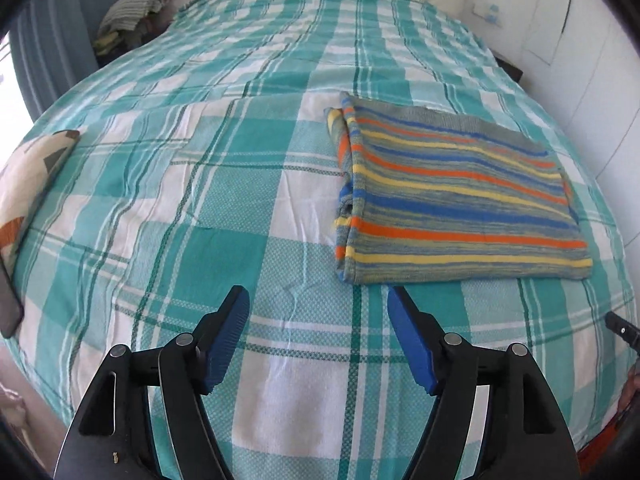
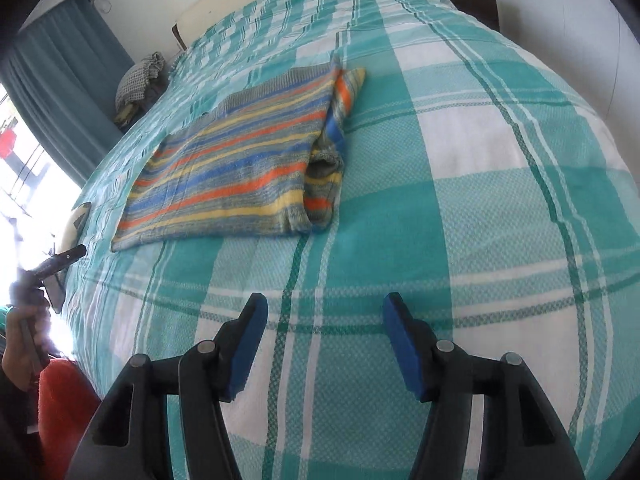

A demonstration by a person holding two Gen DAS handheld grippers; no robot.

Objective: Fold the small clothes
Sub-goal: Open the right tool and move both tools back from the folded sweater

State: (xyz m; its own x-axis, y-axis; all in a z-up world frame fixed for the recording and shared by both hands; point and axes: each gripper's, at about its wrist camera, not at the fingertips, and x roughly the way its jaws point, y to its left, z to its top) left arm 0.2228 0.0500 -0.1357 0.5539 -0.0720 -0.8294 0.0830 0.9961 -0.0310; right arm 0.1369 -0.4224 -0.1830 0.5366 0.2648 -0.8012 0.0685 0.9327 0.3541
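Observation:
A small striped knit garment (image 1: 456, 196), with grey, blue, orange and yellow stripes, lies folded into a flat rectangle on the teal and white checked bed cover (image 1: 224, 208). In the right wrist view the garment (image 2: 232, 176) lies ahead and to the left, with a sleeve bunched along its right edge. My left gripper (image 1: 318, 300) is open and empty, just short of the garment's near left corner. My right gripper (image 2: 324, 308) is open and empty over the bare cover, a little short of the garment.
A patterned cushion (image 1: 32, 176) and a dark flat object (image 1: 8, 304) lie at the bed's left edge. A pile of clothes (image 1: 132, 12) sits beside the bed head near a blue curtain (image 2: 60, 92). A white wall (image 1: 592, 92) runs along the right side.

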